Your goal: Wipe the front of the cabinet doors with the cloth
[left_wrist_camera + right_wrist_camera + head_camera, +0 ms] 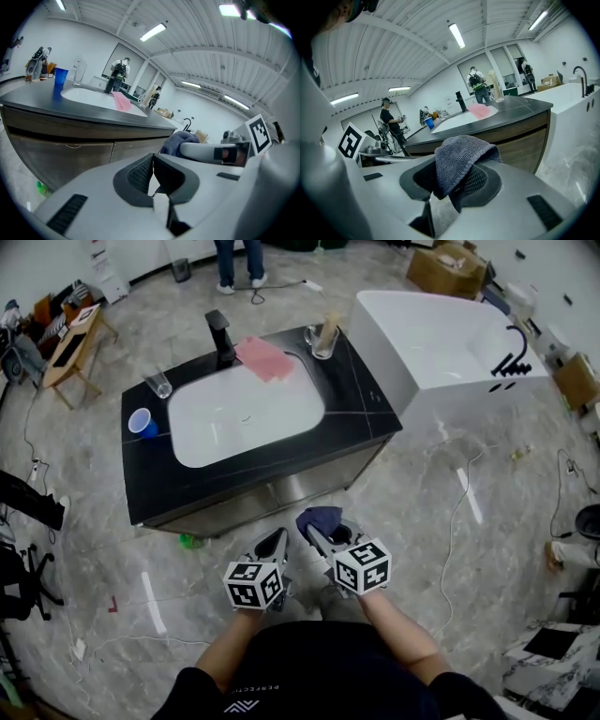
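Grey marbled floor surrounds a vanity whose black surface carries a white basin, a black faucet, a pink cloth on the basin's rim and a blue cup. A white bathtub stands to the right. We see both grippers held side by side just in front of the cabinet doors, not touching them. The right gripper is clamped on a dark blue-grey cloth, which drapes over its jaws. The left gripper has its jaws pressed together with nothing between them.
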A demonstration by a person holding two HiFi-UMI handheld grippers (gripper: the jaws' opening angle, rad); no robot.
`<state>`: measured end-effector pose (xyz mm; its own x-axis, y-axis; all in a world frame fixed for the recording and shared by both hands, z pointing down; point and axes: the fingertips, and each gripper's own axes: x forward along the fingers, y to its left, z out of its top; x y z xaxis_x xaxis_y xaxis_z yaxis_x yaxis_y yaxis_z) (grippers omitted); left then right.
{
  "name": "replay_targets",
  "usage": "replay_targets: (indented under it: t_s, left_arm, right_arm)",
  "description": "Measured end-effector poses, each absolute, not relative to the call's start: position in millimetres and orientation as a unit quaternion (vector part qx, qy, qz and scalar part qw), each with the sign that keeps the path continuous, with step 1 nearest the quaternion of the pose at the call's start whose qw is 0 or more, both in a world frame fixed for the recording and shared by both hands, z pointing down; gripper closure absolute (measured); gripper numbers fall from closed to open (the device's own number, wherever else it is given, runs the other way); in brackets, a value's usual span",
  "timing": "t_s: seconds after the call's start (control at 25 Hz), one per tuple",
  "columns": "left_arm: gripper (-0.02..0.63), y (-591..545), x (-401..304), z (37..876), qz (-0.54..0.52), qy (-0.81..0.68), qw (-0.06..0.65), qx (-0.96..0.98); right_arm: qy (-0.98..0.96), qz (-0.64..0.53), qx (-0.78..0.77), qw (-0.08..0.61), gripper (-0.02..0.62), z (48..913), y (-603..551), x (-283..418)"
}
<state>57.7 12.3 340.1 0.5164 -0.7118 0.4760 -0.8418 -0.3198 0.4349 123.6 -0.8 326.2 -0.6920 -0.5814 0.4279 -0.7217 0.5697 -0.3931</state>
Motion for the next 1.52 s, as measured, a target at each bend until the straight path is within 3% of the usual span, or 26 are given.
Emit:
replay_targets:
  t_s: [1.52]
  left_arm:
    - [0.598, 46, 22, 322, 0.090, -0.498, 0.299, 0.809]
  right_arm:
    - [-0.884, 0.261, 0.370, 0.113, 0.476, 316, 42, 90]
